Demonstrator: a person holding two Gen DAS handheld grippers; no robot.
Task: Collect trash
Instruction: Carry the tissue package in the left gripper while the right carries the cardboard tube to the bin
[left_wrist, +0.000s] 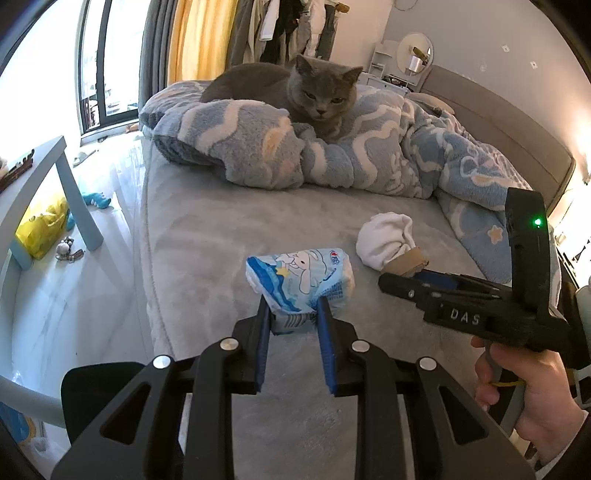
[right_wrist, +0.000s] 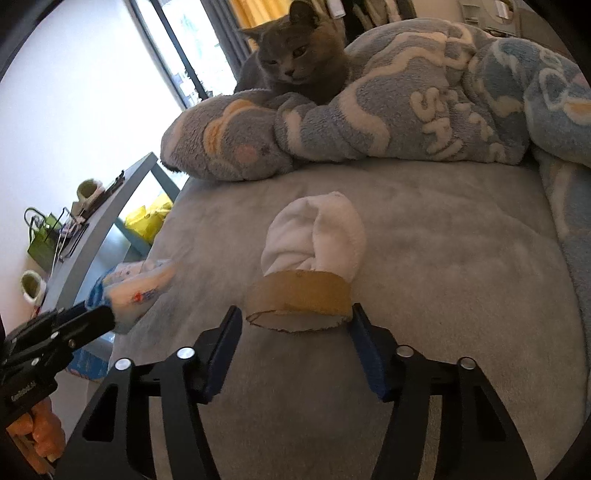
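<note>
**A:** Left wrist view. My left hand-held gripper (left_wrist: 293, 314) is closed narrow on the crumpled pale-blue plastic tissue packet printed with a white cartoon rabbit (left_wrist: 301, 280); the blue pads (left_wrist: 263, 332) pinch its near end, and it appears to be lifted clear of the grey plush bed (left_wrist: 207, 236). The landmark throughout is the grey short-haired cat (left_wrist: 295, 96), lying on the rumpled blue-and-white fleece blanket (left_wrist: 388, 147) at the far side of the bed.

**B:** And the right side?

**A:** Right wrist view. My right hand-held gripper (right_wrist: 295, 321) stands about half wide. The flattened brown cardboard tube (right_wrist: 301, 299) lies on the bed between the cat and the fingertips, its torn rim level with the pads. One pad looks to be at the tube's edge; I cannot tell whether either presses yet. The balled white fabric sock (right_wrist: 314, 236) touches the tube on the cat's side.

**B:** What could go wrong from here?

**A:** Three risks, in my judgement. The packet is held by a thin fold of film, so a quick swing could slip it free. Closing on the tube could crush it or skid it into the sock, which might then be dragged along. The cat watches from near; a paw could reach in.
</note>
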